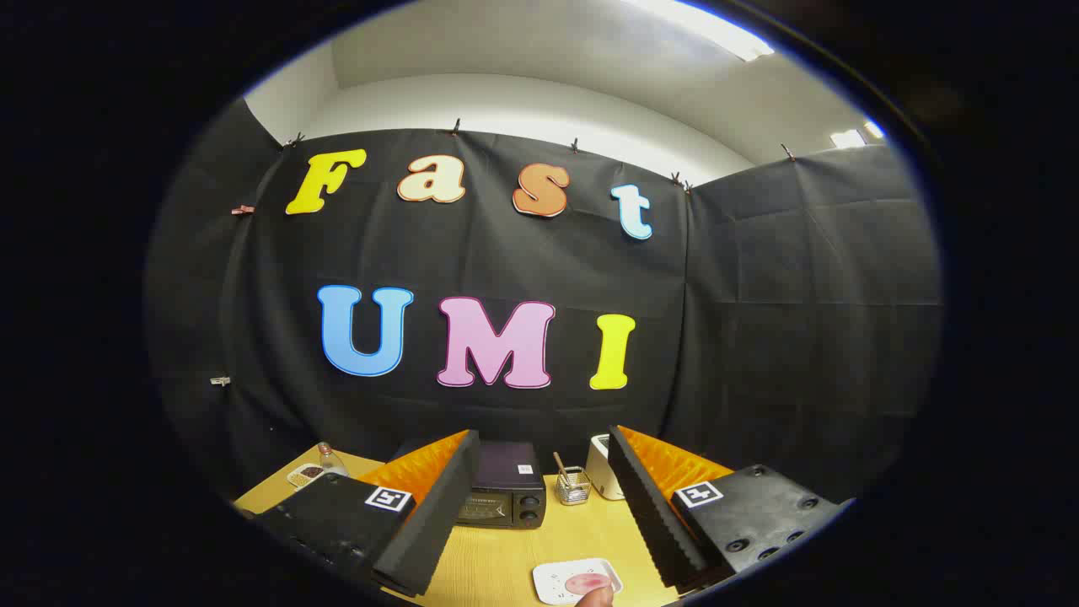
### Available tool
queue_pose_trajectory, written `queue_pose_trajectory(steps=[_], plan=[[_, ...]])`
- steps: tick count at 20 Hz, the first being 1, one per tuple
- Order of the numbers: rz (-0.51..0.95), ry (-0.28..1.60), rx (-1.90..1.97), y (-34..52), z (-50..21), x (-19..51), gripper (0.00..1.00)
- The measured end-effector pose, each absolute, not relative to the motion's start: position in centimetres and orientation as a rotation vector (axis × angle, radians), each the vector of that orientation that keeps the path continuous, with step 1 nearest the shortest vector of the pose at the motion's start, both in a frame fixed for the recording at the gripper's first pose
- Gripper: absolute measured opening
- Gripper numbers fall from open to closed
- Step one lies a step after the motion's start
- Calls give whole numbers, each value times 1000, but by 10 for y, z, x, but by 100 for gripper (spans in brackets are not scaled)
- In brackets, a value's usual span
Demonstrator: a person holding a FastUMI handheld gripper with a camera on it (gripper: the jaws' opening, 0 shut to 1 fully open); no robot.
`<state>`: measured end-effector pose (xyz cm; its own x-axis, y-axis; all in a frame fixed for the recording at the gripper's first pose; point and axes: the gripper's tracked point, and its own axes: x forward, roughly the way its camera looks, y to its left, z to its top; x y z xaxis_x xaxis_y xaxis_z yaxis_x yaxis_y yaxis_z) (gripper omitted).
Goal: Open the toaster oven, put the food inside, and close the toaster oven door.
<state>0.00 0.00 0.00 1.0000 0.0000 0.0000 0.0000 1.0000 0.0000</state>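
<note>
- Wooden table (506, 561), pale and smooth-grained.
- Gripper (544, 514): jaws spread wide, holding nothing, ridged fingers (653, 506) level above the table.
- Boxy dark toaster oven (504, 493), door closed, at 12 o'clock beyond the fingers.
- Wire basket (574, 487) at 1 o'clock.
- Square white plate (556, 583) with round pink food (586, 583), at 6 o'clock between the fingers; a fingertip (597, 598) touches it.

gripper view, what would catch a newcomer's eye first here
The gripper stands wide open, holding nothing. Beyond its fingers a dark toaster oven sits shut on the wooden table. Between the fingers, nearer, a white plate carries pink food, with a fingertip touching it.
</note>
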Motion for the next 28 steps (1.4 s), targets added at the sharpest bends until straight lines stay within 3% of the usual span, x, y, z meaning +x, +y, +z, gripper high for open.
queue_pose_trajectory(steps=[19, 28], plan=[[38, 36, -1, 34, -15, 12, 97], [130, 215, 57, 104, -108, 67, 97]])
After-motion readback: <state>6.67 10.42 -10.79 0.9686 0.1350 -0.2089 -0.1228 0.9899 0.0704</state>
